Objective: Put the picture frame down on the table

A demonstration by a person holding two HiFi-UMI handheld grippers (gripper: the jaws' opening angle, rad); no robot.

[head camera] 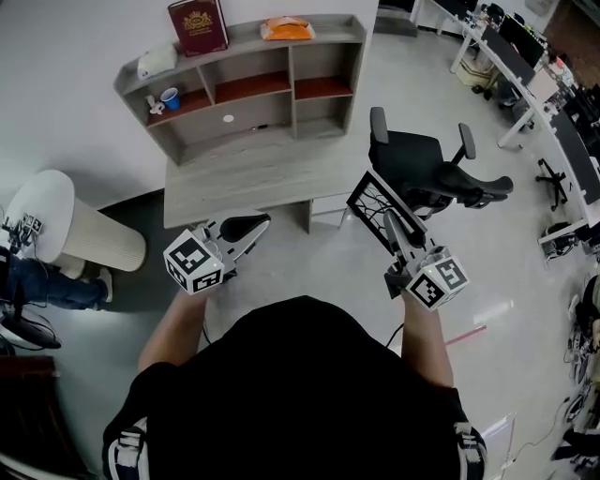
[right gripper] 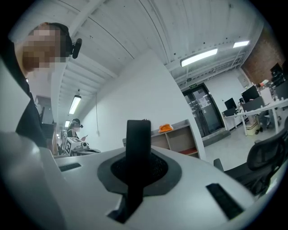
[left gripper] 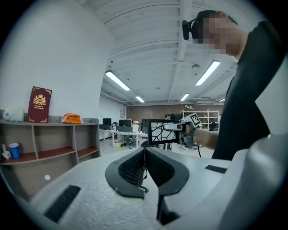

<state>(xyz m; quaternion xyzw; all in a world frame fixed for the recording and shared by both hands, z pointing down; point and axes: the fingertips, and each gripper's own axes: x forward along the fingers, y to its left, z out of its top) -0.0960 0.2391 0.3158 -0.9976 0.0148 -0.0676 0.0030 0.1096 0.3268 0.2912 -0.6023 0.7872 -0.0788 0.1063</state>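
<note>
The head view shows the picture frame (head camera: 373, 204) off the worktop (head camera: 244, 183), held in the air beyond its front right corner, over the floor and just beside a black office chair (head camera: 433, 169). The right gripper (head camera: 392, 221) has it by one edge, and the frame tilts up and away from the person. Only the left gripper view shows the frame's face (left gripper: 157, 131): a black border round a white panel crossed by dark branching lines, with the right gripper (left gripper: 180, 128) clamped on its right side. The right gripper view sees the frame edge-on, as a narrow black bar (right gripper: 138, 134) standing upright between the jaws of that gripper (right gripper: 137, 157), which are closed tight on it.

The left gripper (head camera: 248, 228) hangs near the worktop's front edge. Its own view shows the jaws (left gripper: 145, 150) pressed together with nothing between them.

From above, the shelf unit (head camera: 281, 84) at the back of the worktop carries a red book (head camera: 198, 26) and an orange item (head camera: 286, 28) on top, and a blue cup (head camera: 170, 97) in a left compartment.
</note>
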